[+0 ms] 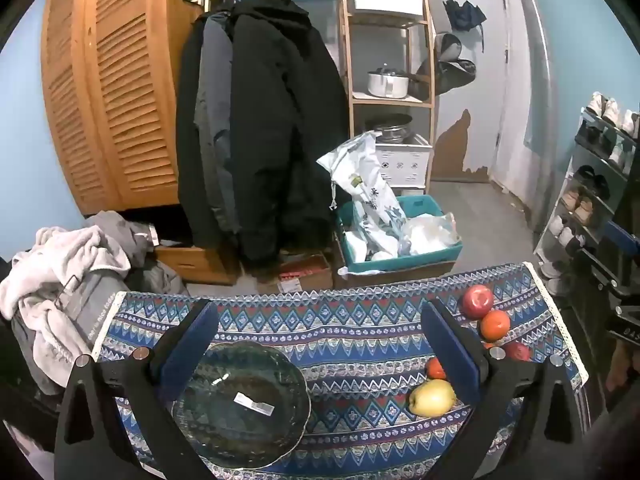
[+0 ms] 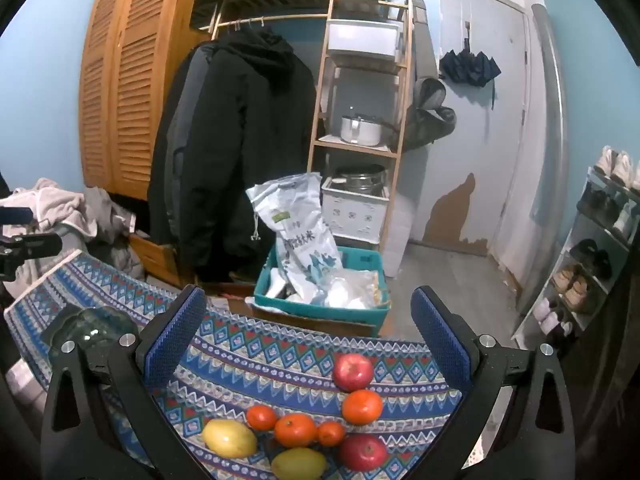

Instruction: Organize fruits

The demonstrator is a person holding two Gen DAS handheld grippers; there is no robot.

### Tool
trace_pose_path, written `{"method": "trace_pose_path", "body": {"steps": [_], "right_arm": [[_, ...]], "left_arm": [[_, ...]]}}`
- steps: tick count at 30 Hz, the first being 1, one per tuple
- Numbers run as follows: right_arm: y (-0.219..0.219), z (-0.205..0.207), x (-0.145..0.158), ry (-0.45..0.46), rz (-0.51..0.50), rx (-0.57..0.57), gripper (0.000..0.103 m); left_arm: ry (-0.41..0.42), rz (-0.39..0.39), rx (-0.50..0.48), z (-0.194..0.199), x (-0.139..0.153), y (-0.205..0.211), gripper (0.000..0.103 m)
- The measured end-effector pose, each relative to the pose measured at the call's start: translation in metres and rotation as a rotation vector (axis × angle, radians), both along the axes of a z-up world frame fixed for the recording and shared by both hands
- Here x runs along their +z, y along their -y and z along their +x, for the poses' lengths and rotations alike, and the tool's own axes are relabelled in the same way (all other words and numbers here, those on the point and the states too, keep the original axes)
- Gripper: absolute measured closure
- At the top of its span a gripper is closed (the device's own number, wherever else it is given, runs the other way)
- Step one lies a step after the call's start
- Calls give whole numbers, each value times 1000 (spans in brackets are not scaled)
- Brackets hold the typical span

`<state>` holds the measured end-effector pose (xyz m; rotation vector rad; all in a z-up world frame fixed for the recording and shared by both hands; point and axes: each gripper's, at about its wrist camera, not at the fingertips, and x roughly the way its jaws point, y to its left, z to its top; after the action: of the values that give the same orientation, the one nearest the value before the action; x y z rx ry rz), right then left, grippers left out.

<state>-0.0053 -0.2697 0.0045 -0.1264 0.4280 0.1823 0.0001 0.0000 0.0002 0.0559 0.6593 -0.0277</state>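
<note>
Both sets of fingers spread wide, nothing held, left gripper (image 1: 316, 344) over empty glass bowl (image 1: 240, 404) (fragile), right gripper (image 2: 308, 328) over fruit cluster (image 2: 308, 428) near counter's (image 2: 256, 364) right edge; round, firm, likely roll, so I'd pinch each across its middle

Background inventory, room beyond my work surface

I see a black coat (image 2: 236, 152) hanging from a rail beside louvred wooden doors (image 2: 120, 92); a wooden shelf unit (image 2: 360, 120) carrying a white pot (image 2: 360, 130) and white bins; a teal crate (image 2: 324, 304) on the floor holding a printed white sack (image 2: 300, 236); a folded umbrella (image 2: 470, 68) hung on the door; a shoe rack (image 2: 592, 248) along the right wall; crumpled laundry (image 1: 60, 276) at left.
</note>
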Motion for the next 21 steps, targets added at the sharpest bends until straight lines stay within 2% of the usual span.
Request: {"method": "trace_pose_path", "body": {"steps": [6, 13, 21], "right_arm": [[-1, 0, 3, 6, -5, -4, 3], [3, 0, 3, 1, 4, -26, 3], [4, 1, 1, -8, -15, -34, 3]], "left_arm": [[15, 5, 2, -3, -4, 8, 1], [18, -21, -18, -3, 3, -1, 1], [23, -6, -10, -5, 1, 1, 1]]}}
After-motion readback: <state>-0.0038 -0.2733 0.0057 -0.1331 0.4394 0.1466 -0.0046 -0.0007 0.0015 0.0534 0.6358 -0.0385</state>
